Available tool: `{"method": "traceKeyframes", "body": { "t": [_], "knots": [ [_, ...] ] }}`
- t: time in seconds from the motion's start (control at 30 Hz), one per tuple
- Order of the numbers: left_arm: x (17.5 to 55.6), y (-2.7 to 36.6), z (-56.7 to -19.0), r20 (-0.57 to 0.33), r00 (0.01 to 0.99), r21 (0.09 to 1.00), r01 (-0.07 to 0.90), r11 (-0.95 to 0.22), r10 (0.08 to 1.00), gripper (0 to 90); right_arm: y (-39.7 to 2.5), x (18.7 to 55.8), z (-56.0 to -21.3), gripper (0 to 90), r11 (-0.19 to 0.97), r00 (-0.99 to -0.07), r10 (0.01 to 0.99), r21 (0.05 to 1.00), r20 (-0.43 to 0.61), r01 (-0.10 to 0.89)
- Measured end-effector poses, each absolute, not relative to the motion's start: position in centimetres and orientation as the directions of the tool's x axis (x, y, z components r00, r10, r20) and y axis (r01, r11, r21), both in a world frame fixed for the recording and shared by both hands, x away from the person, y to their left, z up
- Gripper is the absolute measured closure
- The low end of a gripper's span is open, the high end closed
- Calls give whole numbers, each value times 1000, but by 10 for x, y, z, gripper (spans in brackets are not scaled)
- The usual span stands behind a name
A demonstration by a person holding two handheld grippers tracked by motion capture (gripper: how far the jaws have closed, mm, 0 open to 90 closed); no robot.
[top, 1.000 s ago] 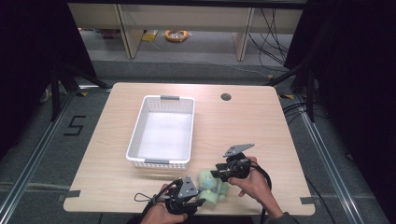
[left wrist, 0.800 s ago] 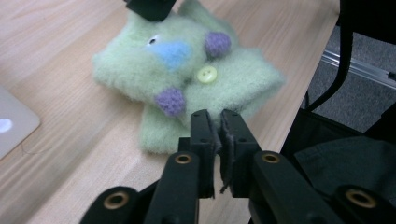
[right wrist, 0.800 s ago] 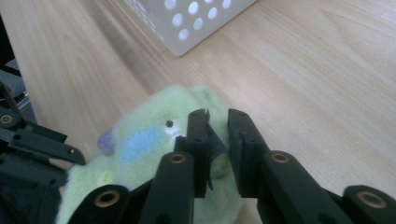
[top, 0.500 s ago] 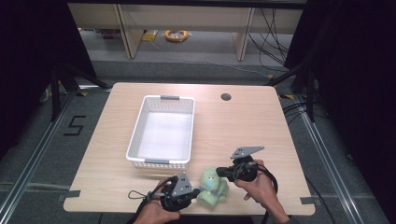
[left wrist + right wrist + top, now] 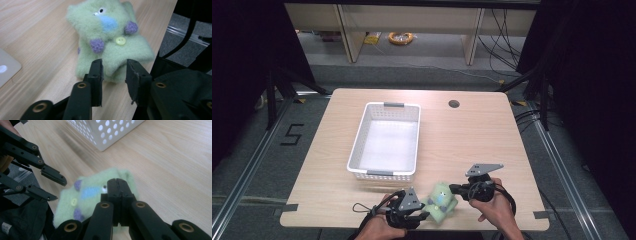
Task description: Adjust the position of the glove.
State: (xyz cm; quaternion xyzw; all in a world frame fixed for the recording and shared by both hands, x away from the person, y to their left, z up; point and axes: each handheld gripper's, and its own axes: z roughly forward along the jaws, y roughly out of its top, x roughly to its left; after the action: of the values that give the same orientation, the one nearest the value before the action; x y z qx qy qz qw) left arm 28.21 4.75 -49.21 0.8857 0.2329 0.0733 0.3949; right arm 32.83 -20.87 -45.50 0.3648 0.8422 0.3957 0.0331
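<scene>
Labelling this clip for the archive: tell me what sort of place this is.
Probably a lab or data-recording workspace, not a home: a bare wooden table with a cable hole, metal rails on the floor and loose cables behind.

Even overhead light on the pale wooden table (image 5: pixel 472 145), dark surrounds; white perforated plastic basket (image 5: pixel 387 142) floor glares; fuzzy green felt toy (image 5: pixel 100 192) motion-blurred in right gripper view.
</scene>
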Motion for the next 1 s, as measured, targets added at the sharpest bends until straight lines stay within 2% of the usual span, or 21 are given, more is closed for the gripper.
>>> {"method": "traceKeyframes", "body": {
  "t": [0.13,0.27,0.33,0.4,0.43,0.47,0.5,0.53,0.63,0.7,0.77,0.9,1.0],
  "knots": [
    [283,45,-495,-41,883,722,350,-597,468,641,-210,329,-459,886,419,-727,643,683,241,598],
    [284,44,-497,-60,874,719,373,-586,482,621,-211,333,-459,689,405,-716,660,694,228,595],
    [286,44,-497,-43,889,711,348,-611,457,630,-209,336,-462,672,411,-708,665,675,238,613],
    [285,42,-499,-64,880,713,371,-595,471,638,-205,338,-469,648,420,-702,669,655,244,628],
    [285,41,-500,-74,876,710,382,-592,477,648,-204,339,-472,656,419,-697,673,649,248,635],
    [287,41,-500,-64,883,711,367,-600,465,680,-206,341,-474,702,438,-703,663,628,256,643],
    [288,41,-499,-65,888,708,363,-606,456,704,-207,340,-475,702,435,-702,663,629,259,644],
    [288,41,-500,-68,882,708,373,-599,467,731,-207,340,-475,770,438,-708,654,630,267,642],
    [290,41,-501,-64,876,705,379,-599,479,828,-207,338,-477,818,448,-706,664,626,246,639],
    [290,41,-500,-71,867,710,391,-586,493,853,-206,338,-477,832,438,-712,657,643,248,629],
    [290,43,-496,-89,866,721,397,-568,492,857,-207,337,-473,836,446,-715,657,643,237,623],
    [294,51,-482,-52,877,739,357,-572,479,859,-210,331,-459,841,443,-728,647,666,225,600],
    [298,55,-477,-61,862,753,370,-544,502,859,-212,323,-451,843,430,-735,642,690,220,582]
  ]
}}
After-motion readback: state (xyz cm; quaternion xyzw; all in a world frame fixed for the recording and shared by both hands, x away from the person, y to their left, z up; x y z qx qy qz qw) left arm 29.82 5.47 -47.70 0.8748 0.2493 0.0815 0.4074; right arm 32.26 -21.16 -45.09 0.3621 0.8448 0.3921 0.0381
